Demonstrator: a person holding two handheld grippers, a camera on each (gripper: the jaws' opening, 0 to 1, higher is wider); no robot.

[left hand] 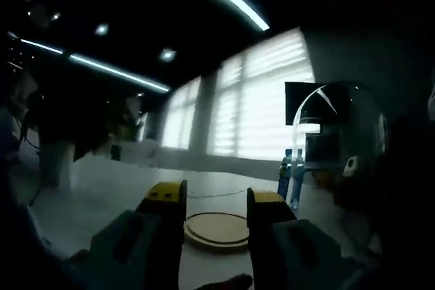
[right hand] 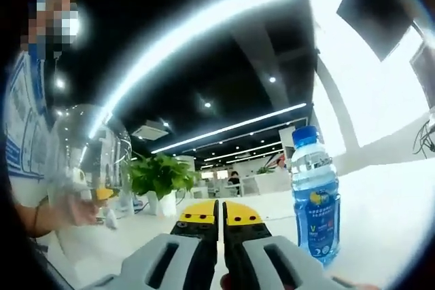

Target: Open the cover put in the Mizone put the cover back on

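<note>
Left gripper view shows the left gripper (left hand: pixel 216 202) with its fingers spread apart and empty, hovering low over the white worktop (left hand: pixel 102 195) just short of a round wooden base (left hand: pixel 217 229) that lies flat between the finger tips. At about 3 o'clock a clear dome cover (left hand: pixel 340 134) is up off the worktop, and two blue Mizone bottles (left hand: pixel 291 178) stand near it.

In the right gripper view the right gripper (right hand: pixel 220 216) has its fingers pressed together with nothing between them, pointing level across the worktop. One Mizone bottle (right hand: pixel 315 195) stands upright at about 3 o'clock of the tips, close beside them. At 9 o'clock the dome cover (right hand: pixel 92 161) seems to be held by a person's hand (right hand: pixel 78 210), though what exactly grips it is blurred.

The likely risks: closed fingers moving sideways could knock the tall bottle over, since they must part first to take it. The glassy dome may slip or strike the bottle when set back on the base if it is off centre.
</note>
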